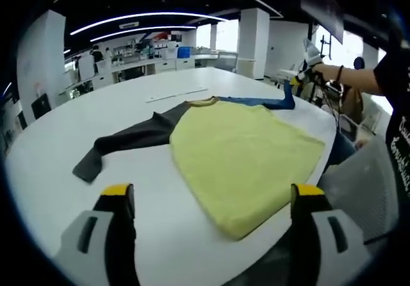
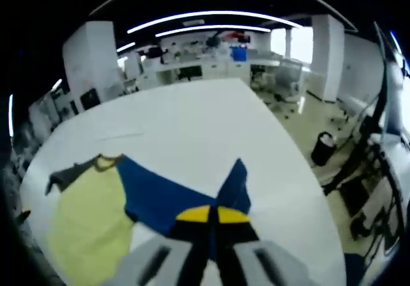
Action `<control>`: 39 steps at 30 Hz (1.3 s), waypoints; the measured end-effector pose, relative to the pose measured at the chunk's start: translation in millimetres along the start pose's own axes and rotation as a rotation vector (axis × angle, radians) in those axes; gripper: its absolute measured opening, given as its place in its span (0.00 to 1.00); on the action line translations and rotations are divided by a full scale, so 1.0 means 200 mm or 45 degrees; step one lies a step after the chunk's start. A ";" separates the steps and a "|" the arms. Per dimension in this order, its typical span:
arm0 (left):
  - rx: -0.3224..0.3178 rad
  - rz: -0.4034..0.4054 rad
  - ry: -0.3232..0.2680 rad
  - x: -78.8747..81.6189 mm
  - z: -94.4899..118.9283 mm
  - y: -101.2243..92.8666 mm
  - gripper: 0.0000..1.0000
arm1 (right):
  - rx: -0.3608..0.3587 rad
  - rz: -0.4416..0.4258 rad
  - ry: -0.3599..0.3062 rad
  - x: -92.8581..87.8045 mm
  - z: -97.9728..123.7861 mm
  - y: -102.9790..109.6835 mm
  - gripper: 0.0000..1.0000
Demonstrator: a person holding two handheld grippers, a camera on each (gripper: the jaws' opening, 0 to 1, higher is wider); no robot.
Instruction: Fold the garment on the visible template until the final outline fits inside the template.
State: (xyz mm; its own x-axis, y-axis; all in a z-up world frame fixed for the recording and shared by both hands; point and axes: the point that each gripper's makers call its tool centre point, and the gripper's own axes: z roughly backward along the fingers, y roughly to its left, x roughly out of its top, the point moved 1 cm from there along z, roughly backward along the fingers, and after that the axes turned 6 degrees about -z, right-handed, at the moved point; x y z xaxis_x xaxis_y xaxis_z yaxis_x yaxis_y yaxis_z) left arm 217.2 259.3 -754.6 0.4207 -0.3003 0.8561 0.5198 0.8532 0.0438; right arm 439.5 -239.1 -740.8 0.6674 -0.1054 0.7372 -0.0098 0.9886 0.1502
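A shirt lies flat on the white table (image 1: pixel 77 132): yellow body (image 1: pixel 240 154), dark grey sleeve (image 1: pixel 125 142) stretched left, blue sleeve (image 1: pixel 256 101) running to the far right. My left gripper (image 1: pixel 213 193) hangs open over the near hem, its yellow-tipped jaws wide apart and off the cloth. My right gripper (image 1: pixel 296 81), held in a person's hand, lifts the blue sleeve's end. In the right gripper view the right gripper (image 2: pixel 211 214) is shut on the blue sleeve (image 2: pixel 166 193), with the yellow body (image 2: pixel 86 225) to the left. A faint template line (image 1: pixel 176 95) marks the table beyond the collar.
A person in a black shirt (image 1: pixel 394 81) stands at the table's right edge, beside a grey chair (image 1: pixel 365 186). A black bin (image 2: pixel 320 148) and cables lie on the floor past that edge. Desks and white pillars (image 1: pixel 253 42) fill the background.
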 end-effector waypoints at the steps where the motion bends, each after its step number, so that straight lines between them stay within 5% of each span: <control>1: 0.000 0.001 -0.001 0.00 0.00 0.00 0.99 | 0.005 0.004 0.000 0.00 0.00 0.01 0.00; 19: 0.004 0.060 -0.018 -0.02 0.01 0.01 0.99 | 0.109 0.106 0.012 0.13 -0.06 0.21 0.00; 39: 0.017 0.084 -0.040 -0.02 0.04 0.02 0.99 | 0.254 0.234 0.045 0.18 -0.15 0.58 0.00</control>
State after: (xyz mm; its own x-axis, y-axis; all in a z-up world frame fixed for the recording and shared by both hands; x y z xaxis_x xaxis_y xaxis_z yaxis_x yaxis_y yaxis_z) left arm 212.9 267.1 -753.7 0.4301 -0.2303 0.8729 0.4816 0.8764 -0.0061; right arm 484.6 -124.2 -715.5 0.6667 0.0809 0.7409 -0.2771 0.9497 0.1457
